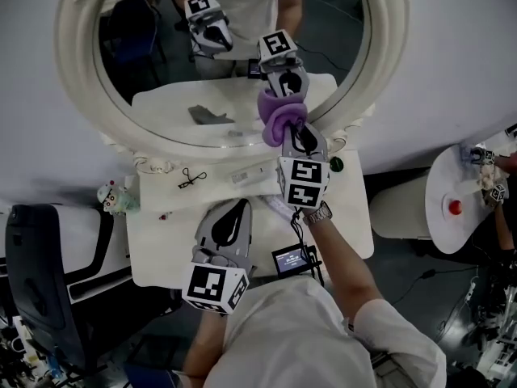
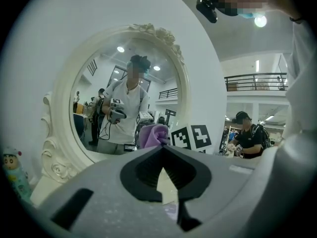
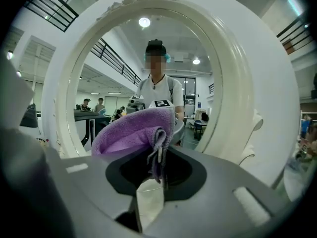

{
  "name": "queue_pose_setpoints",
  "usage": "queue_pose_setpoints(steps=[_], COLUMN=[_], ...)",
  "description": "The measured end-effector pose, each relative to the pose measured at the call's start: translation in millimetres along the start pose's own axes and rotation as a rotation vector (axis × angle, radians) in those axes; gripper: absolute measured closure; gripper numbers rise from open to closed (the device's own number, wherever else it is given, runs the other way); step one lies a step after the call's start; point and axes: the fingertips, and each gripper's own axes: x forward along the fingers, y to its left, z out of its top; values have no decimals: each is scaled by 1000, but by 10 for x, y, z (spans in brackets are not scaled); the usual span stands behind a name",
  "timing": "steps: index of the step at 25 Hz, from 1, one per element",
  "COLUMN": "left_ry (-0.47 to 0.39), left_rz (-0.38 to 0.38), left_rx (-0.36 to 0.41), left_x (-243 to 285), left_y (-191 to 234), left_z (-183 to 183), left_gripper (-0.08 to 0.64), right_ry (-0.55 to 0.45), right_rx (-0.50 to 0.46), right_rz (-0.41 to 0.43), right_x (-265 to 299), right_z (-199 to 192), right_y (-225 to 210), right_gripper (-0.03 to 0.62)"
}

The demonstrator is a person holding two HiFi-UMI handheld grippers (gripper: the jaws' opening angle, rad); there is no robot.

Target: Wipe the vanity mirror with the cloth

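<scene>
Far left in the head view, I'm seeing a black chair (image 1: 36,253) beside the white vanity table (image 1: 161,253). A small cartoon-figure bottle (image 1: 115,198) is standing at the table's left back corner; any print on it is too small to read. Just right of it, an eyelash curler (image 1: 192,178) is lying on the tabletop below the mirror frame.

The left gripper (image 1: 240,208) is hovering over the middle of the table, well back from the glass. Its jaws are meeting at the tips with nothing between them.

The oval vanity mirror (image 1: 73,63) in its white ornate frame is filling the back of the table.

The right gripper (image 1: 292,126) is reaching up to the glass, its jaws clamping on the purple cloth (image 1: 276,115). The cloth is bunching against the lower right part of the glass, meeting its own reflection. Both grippers are carrying cubes with black-and-white square markers, patterns only. A small screen (image 1: 292,259) is sitting by the table's near edge, its text unreadable.

Far right, a round white side table (image 1: 440,184) is bearing a red object (image 1: 455,208).
</scene>
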Motion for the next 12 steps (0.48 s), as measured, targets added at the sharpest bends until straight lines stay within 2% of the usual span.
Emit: queue_pose_setpoints(steps=[5,12], left_ry=[5,-3], left_rz=[-19,11], left_rx=[8,-5], left_x=[134,-11], left_y=[-163,12], left_z=[-30,-6], left_gripper=[560,560], right_ry=[4,19], right_rx=[-20,-16], right_rz=[-40,-117], right_x=[-27,-69], right_z=[-43,-67], right_y=[-321,-447], right_gripper=[512,512])
